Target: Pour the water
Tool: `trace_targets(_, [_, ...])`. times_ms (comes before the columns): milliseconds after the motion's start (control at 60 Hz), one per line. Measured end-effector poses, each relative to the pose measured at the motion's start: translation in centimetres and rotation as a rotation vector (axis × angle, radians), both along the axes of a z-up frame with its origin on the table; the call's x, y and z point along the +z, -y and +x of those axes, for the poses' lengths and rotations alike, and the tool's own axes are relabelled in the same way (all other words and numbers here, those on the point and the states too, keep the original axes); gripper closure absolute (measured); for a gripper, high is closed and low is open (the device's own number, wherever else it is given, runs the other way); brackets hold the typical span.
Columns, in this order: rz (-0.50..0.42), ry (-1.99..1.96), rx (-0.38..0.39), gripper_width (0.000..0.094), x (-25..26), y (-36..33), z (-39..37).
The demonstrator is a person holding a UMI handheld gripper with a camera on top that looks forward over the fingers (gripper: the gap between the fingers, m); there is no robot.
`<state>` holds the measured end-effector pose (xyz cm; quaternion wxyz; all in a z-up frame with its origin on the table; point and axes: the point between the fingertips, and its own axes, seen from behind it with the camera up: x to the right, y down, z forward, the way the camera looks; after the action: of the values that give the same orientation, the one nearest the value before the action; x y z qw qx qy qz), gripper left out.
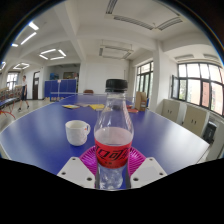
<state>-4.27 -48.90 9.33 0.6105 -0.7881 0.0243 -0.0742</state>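
A clear plastic bottle (113,135) with a black cap and a red label stands upright between my gripper's (112,168) fingers. Both pink pads press against its sides at label height, so the gripper is shut on it. The bottle's base shows between the white fingers (76,172). The bottle holds clear liquid in its lower part. A white cup (77,132) stands on the blue table (40,135), just ahead of the fingers and to the left of the bottle.
The blue table stretches far ahead. Small objects (97,106) lie at its far side. Chairs (14,104) stand to the left, a cabinet (185,112) under windows to the right, and a blue panel (61,88) at the back wall.
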Motion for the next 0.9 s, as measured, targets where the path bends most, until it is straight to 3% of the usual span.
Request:
trace_targets(133, [-0.003, 0.071, -0.059, 0.0619, 1.3, 0.0, 2.1])
trace_targets(233, [-0.007, 0.209, -0.149, 0.0619, 4.6, -0.2, 6.7])
trace_targets(367, [0.01, 0.506, -0.289, 0.0617, 11.9, -2.5, 13.3])
trace_targets(483, [0.042, 0.895, -0.316, 0.0616, 19.8, -6.6, 14.0])
trace_targets(567, [0.108, 1.232, -0.244, 0.0614, 24.5, -10.6, 11.1])
trace_targets(667, [0.187, 1.614, -0.095, 0.0611, 26.4, -15.0, 4.9])
trace_targets(800, [0.235, 1.984, 0.132, 0.0615, 22.0, -19.6, -2.1])
trace_targets(900, [0.218, 2.197, 0.256, 0.0616, 19.0, -21.1, -4.7])
